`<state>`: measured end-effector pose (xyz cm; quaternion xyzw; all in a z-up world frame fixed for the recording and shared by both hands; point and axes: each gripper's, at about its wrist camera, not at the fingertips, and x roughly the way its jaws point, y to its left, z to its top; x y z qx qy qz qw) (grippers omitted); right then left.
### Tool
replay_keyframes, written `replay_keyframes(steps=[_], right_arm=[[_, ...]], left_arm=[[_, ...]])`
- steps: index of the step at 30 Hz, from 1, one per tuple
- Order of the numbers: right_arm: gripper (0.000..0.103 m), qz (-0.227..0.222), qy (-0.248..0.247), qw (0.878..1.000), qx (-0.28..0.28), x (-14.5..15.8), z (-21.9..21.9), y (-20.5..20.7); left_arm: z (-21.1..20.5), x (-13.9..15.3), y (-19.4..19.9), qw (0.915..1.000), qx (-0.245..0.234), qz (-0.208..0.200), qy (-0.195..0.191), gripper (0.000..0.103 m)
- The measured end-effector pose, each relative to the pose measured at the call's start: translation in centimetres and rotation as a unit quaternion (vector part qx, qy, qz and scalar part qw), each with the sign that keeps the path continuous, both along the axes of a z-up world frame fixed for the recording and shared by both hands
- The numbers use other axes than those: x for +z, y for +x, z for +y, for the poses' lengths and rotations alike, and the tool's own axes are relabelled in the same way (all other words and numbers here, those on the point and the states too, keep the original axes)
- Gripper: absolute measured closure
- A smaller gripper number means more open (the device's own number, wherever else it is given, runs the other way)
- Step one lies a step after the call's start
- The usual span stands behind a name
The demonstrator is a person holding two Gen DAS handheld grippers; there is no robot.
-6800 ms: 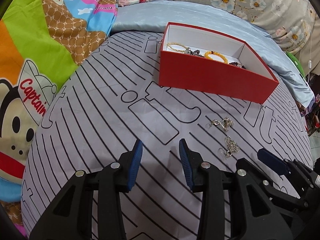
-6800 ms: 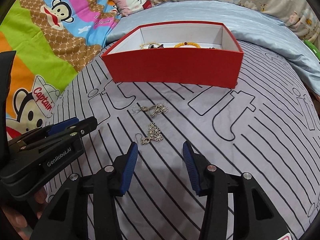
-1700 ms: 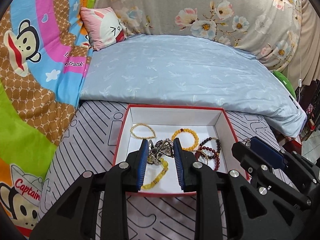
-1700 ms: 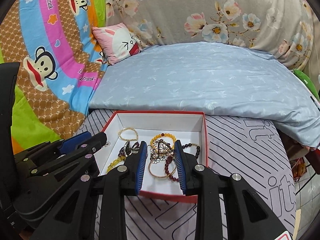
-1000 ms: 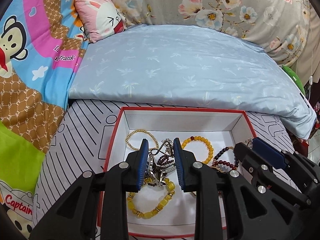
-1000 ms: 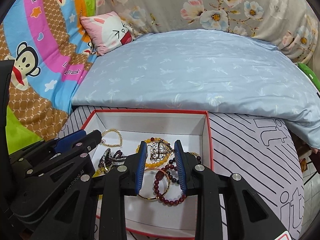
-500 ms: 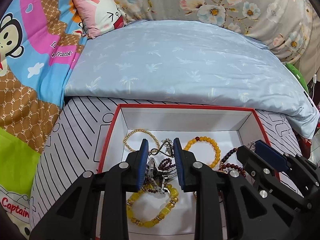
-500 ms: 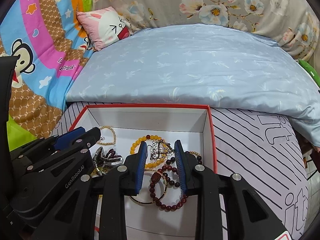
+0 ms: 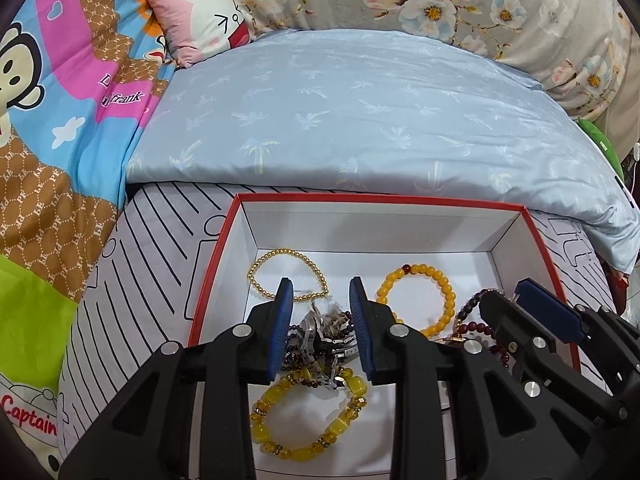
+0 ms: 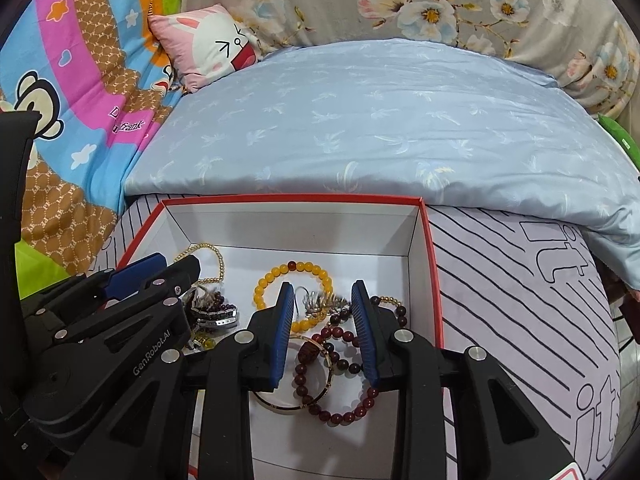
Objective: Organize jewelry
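Left wrist view: the left gripper (image 9: 320, 298) hangs over the red box (image 9: 210, 272) on the bed, fingers apart, with a silver earring (image 9: 330, 320) loose between them atop the jewelry pile. Right wrist view: the right gripper (image 10: 322, 304) is also above the box, fingers apart, a second silver earring (image 10: 316, 300) lying unclamped between them beside the dark bead bracelet (image 10: 340, 364).

A bed (image 9: 132, 248) carries everything, spread with a grey sheet printed in black lines. A red box (image 9: 536, 236) sits on that sheet. Behind it lies a pale blue pillow (image 9: 360, 112), with a pink rabbit cushion (image 9: 200, 16) toward the far left corner.
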<state>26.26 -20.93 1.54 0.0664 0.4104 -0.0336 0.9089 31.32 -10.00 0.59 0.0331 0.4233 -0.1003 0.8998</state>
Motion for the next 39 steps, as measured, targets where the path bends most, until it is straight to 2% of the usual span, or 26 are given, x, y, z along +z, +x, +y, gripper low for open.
replay_keyframes(steps=[2, 11, 16, 22, 26, 31, 39], right_arm=[[0.071, -0.001, -0.002, 1.0, -0.002, 0.0, 0.0, -0.1], [0.065, -0.007, -0.01, 1.0, -0.009, 0.9, 0.1, -1.3], [0.056, -0.016, -0.032, 0.999, -0.014, 1.8, 0.6, -2.7], [0.05, -0.021, -0.021, 0.999, -0.02, 2.4, 0.7, -4.8], [0.048, -0.021, -0.015, 0.999, -0.026, 2.5, 0.8, -6.3], [0.045, -0.022, -0.015, 0.999, -0.034, 2.6, 1.0, -8.1], [0.04, -0.026, -0.022, 0.998, -0.043, 2.6, 1.2, -10.4]], left_arm=[[0.0, 0.0, -0.2, 1.0, 0.005, -0.003, 0.004, 0.066], [0.2, 0.9, -1.3, 0.9999, 0.008, -0.009, 0.005, 0.066], [0.8, 1.6, -2.5, 0.9998, 0.016, -0.014, 0.006, 0.066], [1.8, 2.3, -4.7, 0.9996, 0.022, -0.016, 0.001, 0.066], [2.2, 2.6, -5.9, 0.9994, 0.028, -0.017, 0.005, 0.059], [2.7, 2.7, -7.6, 0.9992, 0.034, -0.017, 0.01, 0.056], [3.6, 2.5, -9.8, 0.9985, 0.052, -0.017, 0.008, 0.042]])
